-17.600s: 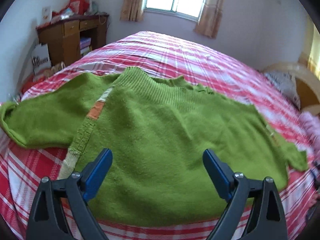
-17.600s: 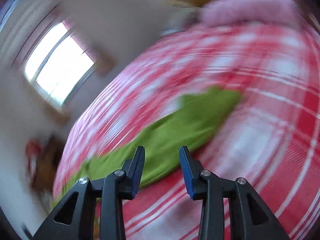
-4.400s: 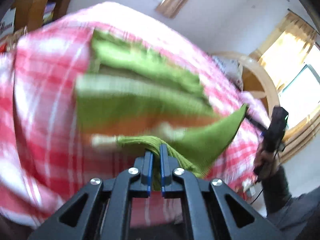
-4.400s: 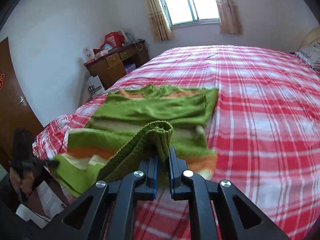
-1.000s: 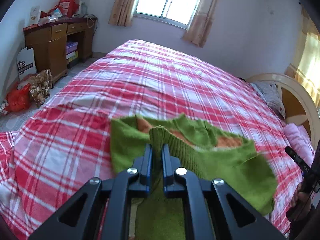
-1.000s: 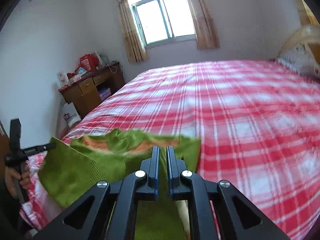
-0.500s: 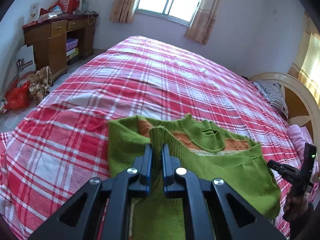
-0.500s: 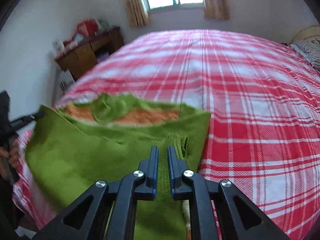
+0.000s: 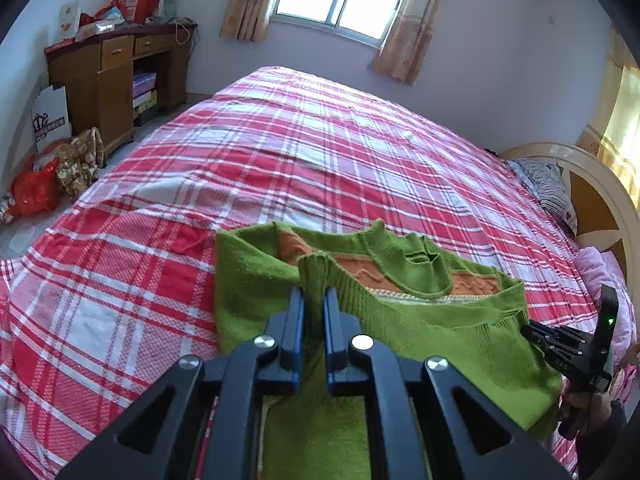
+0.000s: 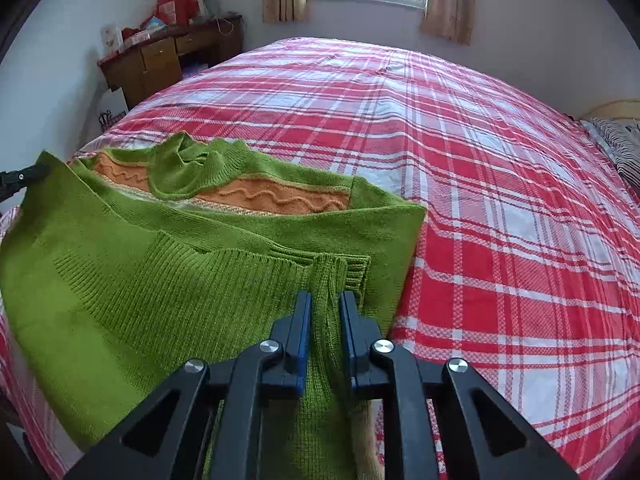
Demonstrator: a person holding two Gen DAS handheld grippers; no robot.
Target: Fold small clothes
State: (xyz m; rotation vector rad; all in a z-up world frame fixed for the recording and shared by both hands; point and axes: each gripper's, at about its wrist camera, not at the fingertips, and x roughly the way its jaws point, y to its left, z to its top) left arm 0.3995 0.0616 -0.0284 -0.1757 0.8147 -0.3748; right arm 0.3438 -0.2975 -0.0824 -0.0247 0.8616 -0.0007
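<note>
Now both grippers, left gripper (image 9: 313,300) and right gripper (image 10: 325,304), are pinching the green sweater's (image 10: 168,276) ribbed hem between narrow jaws; the rest is sagging ahead onto the bed (image 10: 500,168). Soft, light, floppy knit; hem corners look the best hold.

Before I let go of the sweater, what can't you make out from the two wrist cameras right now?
- Left wrist view: the green sweater near edge, hidden behind the left gripper frame.
- Right wrist view: the sweater's lower fold under the right gripper, cut off by the bottom edge.
- Sleeves: tucked under, in neither view.
- Desk clutter: too small to identify.
</note>
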